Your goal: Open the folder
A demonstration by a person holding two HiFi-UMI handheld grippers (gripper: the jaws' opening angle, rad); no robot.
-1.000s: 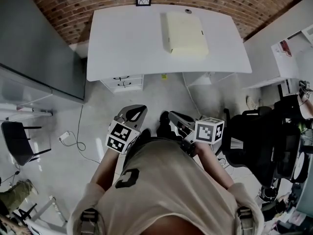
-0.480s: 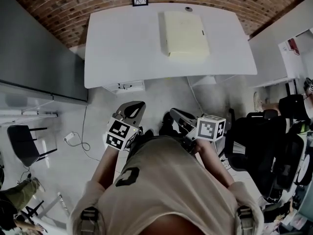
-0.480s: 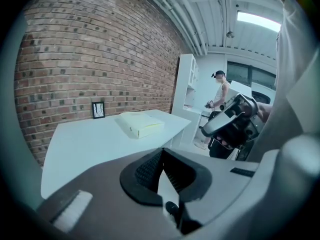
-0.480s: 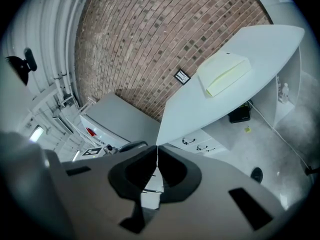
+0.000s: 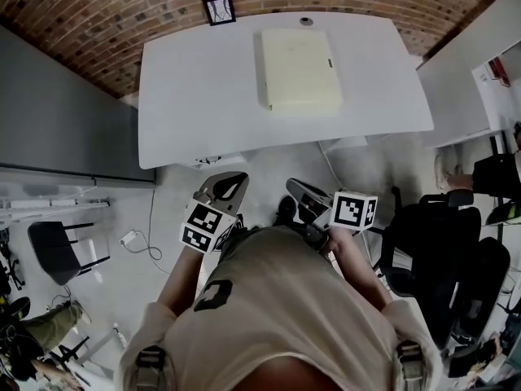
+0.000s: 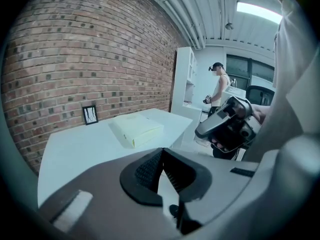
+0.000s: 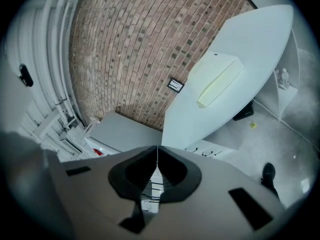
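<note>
A pale yellow folder [image 5: 299, 70] lies shut on the far half of the white table [image 5: 195, 96]. It also shows in the left gripper view [image 6: 136, 127] and the right gripper view [image 7: 217, 80]. My left gripper [image 5: 234, 181] and right gripper [image 5: 291, 186] are held close to my body over the floor, short of the table's near edge. Both point toward the table. The left gripper [image 6: 162, 150] has its tips together with nothing between them. The right gripper [image 7: 158, 147] is likewise shut and empty, and it shows from the side [image 6: 227, 126] in the left gripper view.
A small framed picture [image 5: 217, 8] stands at the table's back edge against the brick wall. A drawer unit [image 5: 213, 160] sits under the table. Black office chairs [image 5: 431, 243] crowd the right, a grey cabinet [image 5: 57, 129] the left. A person [image 6: 219, 84] stands far off.
I have come nearer the table: its near edge and the folder sit lower in the head view, closer to the grippers. Both grippers stay shut and held in front of me.
</note>
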